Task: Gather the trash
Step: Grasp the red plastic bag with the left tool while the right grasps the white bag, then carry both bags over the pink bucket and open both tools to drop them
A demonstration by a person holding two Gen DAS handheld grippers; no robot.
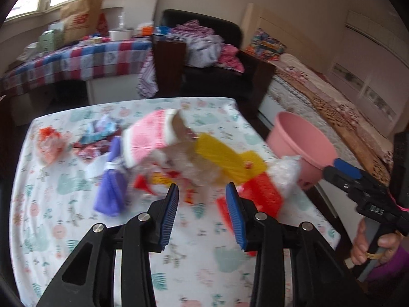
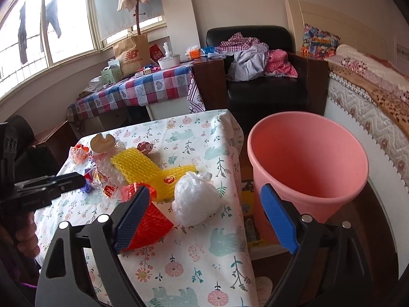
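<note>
A pile of trash lies on the floral-cloth table (image 1: 76, 230): yellow foam net (image 1: 222, 158), red foam net (image 1: 263, 194), white plastic bag ball (image 1: 286, 174), purple net (image 1: 112, 189), pink paper piece (image 1: 148, 138), an orange wrapper (image 1: 48, 143). My left gripper (image 1: 202, 212) is open and empty, just short of the pile. My right gripper (image 2: 204, 220) is open and empty at the table's right edge, near the white bag (image 2: 194, 199) and red net (image 2: 148, 225). The pink bin (image 2: 306, 168) stands beside the table on the right; it also shows in the left wrist view (image 1: 301, 140).
A black armchair (image 2: 265, 76) with clothes stands behind the table. A checked-cloth table (image 2: 143, 87) with a paper bag and boxes is at the back left. A bed (image 2: 370, 102) runs along the right.
</note>
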